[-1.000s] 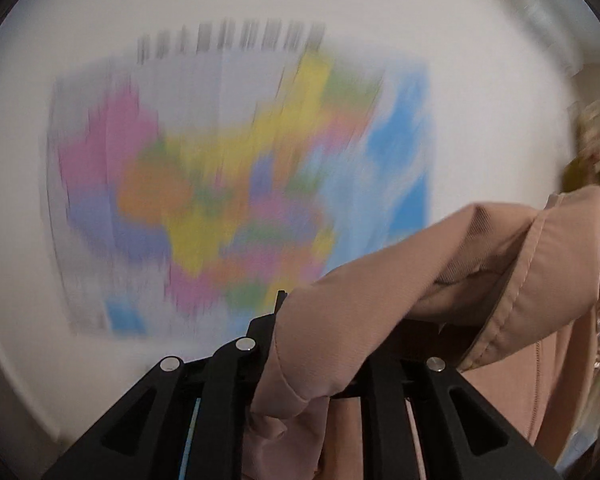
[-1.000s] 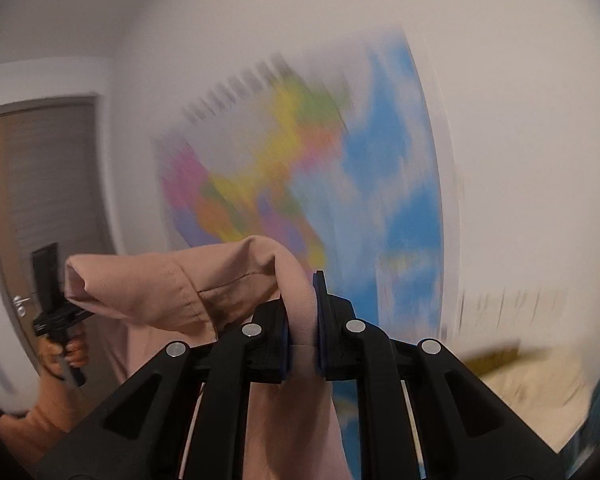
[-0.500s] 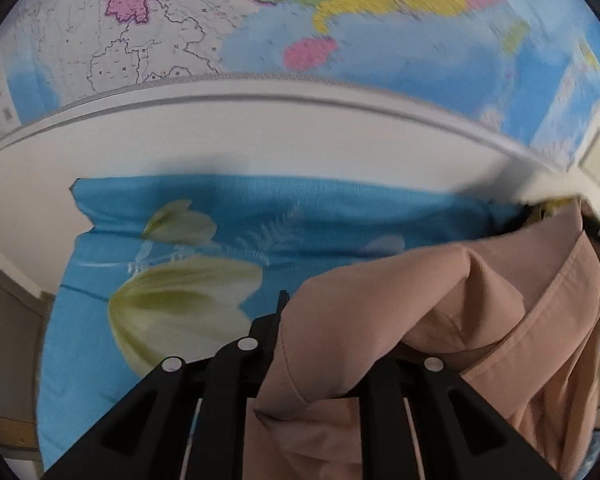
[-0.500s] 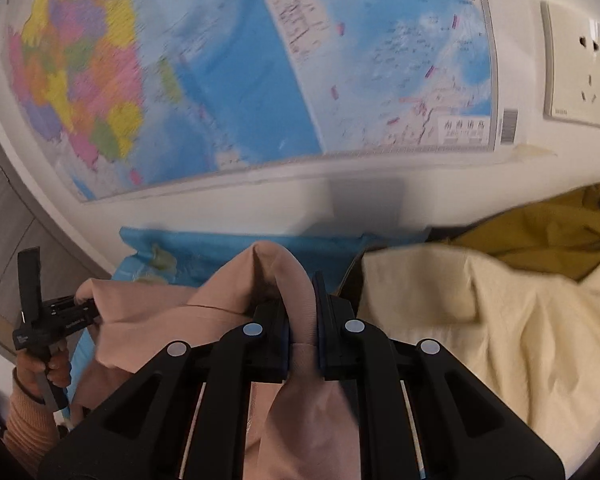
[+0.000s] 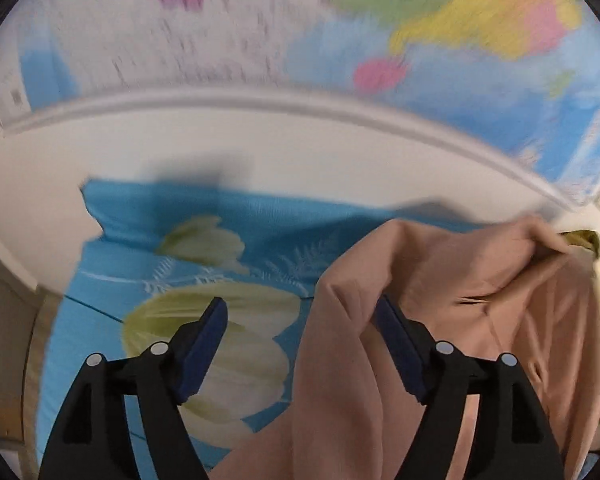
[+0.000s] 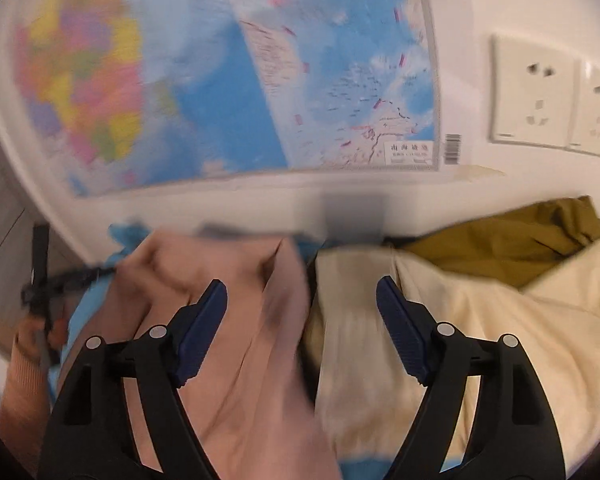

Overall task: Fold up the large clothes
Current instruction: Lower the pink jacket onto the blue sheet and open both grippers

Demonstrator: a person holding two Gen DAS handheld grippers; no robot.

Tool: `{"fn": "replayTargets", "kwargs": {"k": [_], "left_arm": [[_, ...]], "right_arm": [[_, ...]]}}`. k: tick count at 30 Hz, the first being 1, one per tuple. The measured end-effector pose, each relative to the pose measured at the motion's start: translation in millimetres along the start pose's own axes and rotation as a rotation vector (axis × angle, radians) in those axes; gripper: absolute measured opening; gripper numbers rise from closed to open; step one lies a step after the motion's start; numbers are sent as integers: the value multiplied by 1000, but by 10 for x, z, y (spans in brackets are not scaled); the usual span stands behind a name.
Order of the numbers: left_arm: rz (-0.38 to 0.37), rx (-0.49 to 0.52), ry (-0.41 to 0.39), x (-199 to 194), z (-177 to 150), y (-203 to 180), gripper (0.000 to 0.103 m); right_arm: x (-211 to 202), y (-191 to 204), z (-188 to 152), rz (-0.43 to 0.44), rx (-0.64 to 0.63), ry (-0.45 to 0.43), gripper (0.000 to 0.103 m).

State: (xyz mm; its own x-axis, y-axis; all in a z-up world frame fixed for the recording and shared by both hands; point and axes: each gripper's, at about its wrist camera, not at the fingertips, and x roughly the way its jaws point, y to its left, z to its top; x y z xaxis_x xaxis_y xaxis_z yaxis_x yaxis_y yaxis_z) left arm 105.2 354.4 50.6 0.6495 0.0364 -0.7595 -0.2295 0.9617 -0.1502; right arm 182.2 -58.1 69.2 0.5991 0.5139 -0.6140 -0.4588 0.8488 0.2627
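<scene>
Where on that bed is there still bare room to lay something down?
The free patch is the blue flowered sheet, bordered by the white wall behind and the pink garment to its right. Further right it is crowded: a cream garment and an olive one cover the sheet up to the wall.

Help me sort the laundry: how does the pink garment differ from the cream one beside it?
The pink garment is dusty pink and lies between the open fingers of the right gripper; the cream garment is pale yellow-white and lies to its right. The pink garment rests on the blue flowered sheet; the cream one touches an olive cloth by the wall. Both are plain, rumpled and unfolded.
</scene>
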Motion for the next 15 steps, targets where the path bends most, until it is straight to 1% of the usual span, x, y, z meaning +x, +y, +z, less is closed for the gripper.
{"fn": "replayTargets", "kwargs": {"k": [1,2,3,4,5,6,7,8,10,11,12,13,14,15], "left_arm": [[-24,16,-11,-87,-35,-6,77],[-47,51,-20,-202,-103,-55,78],[-54,88,-25,-277,-172,-100,79],[-55,127,-28,-356,-245,-162,80],[-57,171,-31,-408,-361,-221,80],[-64,200,-26,-424,-466,-262,81],[-67,225,-18,-452,-559,-296,82],[-53,248,-15,-465,-685,-314,82],[-38,262,-16,-481,-837,-304,82],[-41,253,-9,-466,-930,-254,82],[-54,231,-7,-467,-997,-180,82],[-74,194,-8,-478,-1074,-66,82],[-83,162,-9,-492,-1111,20,82],[-89,120,-15,-502,-1153,149,82]], "right_arm": [[-134,35,-108,16,-29,5,83],[-270,147,-276,19,-77,16,89],[-383,199,-422,12,-111,23,92],[-522,283,-642,0,-153,36,94],[-603,332,-783,-5,-177,50,94],[-702,396,-993,-14,-207,71,94],[-786,451,-1207,-13,-229,92,98],[-833,483,-1405,-11,-240,116,97],[-813,526,-1700,-31,-259,170,97],[-777,528,-1889,-75,-276,200,97],[-737,508,-1997,-95,-276,219,95],[-734,438,-2095,-95,-260,241,82],[-707,355,-2212,-78,-222,273,58],[-675,294,-2255,-65,-186,293,46]]}}
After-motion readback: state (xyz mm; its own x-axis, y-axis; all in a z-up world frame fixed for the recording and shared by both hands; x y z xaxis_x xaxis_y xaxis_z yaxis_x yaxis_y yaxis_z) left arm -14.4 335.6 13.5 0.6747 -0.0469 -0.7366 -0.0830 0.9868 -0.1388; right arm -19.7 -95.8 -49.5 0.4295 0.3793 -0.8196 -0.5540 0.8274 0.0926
